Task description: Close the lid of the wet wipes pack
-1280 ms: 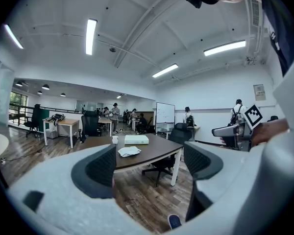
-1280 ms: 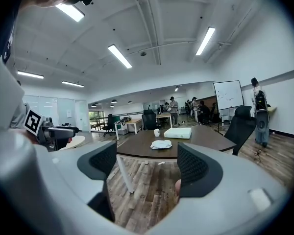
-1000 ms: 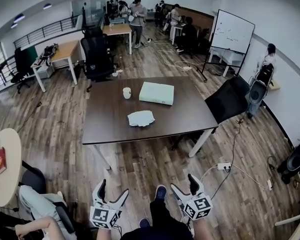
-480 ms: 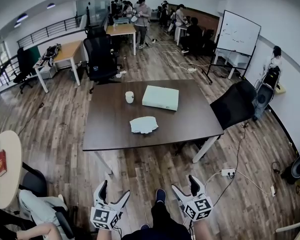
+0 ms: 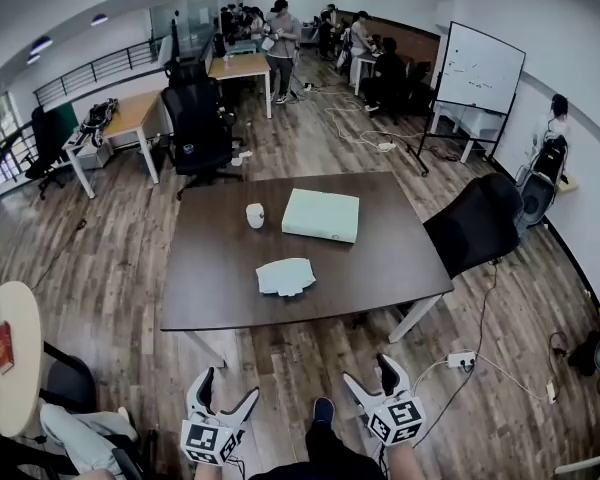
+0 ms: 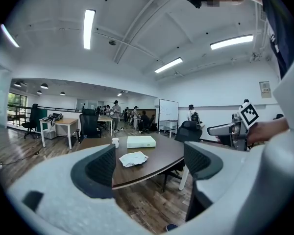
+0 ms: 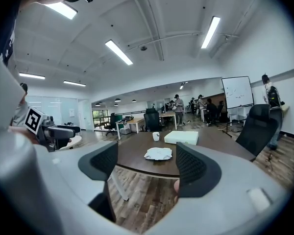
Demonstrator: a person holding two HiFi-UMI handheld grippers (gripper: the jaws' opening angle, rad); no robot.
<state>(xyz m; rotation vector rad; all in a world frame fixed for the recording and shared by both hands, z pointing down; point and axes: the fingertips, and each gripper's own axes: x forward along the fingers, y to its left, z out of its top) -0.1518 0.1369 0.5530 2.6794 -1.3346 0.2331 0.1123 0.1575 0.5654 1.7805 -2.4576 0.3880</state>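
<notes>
Low at the bottom of the head view: left gripper (image 5: 228,384), jaws well apart, holding nothing; only floor and table edge framed between them in the left gripper view. Just right of it: right gripper (image 5: 370,370), jaws partly open and just been closing, nothing between them, nothing gripped. One dark shoe (image 5: 323,411) between the two grippers. Above them in frame, a strip of wood floor (image 5: 280,353), then the near edge of the dark table (image 5: 390,268). Wet wipes pack (image 5: 285,276) lying flat left of the table's centre, well apart from both grippers; lid state not legible at this range. On the table behind the pack: one pale green box (image 5: 321,215) and one white cup (image 5: 255,215), cup left of box, apart from each other and from the pack. Count on the table: three items. One black chair (image 5: 475,223) against the table's right side; a second black chair (image 5: 200,128) beyond its far left corner. One power strip (image 5: 461,359) on the floor, lower right. One whiteboard (image 5: 478,68) upper right. One round table (image 5: 15,368) at the left edge. Several people at the desks in the upper centre, too small to count.
</notes>
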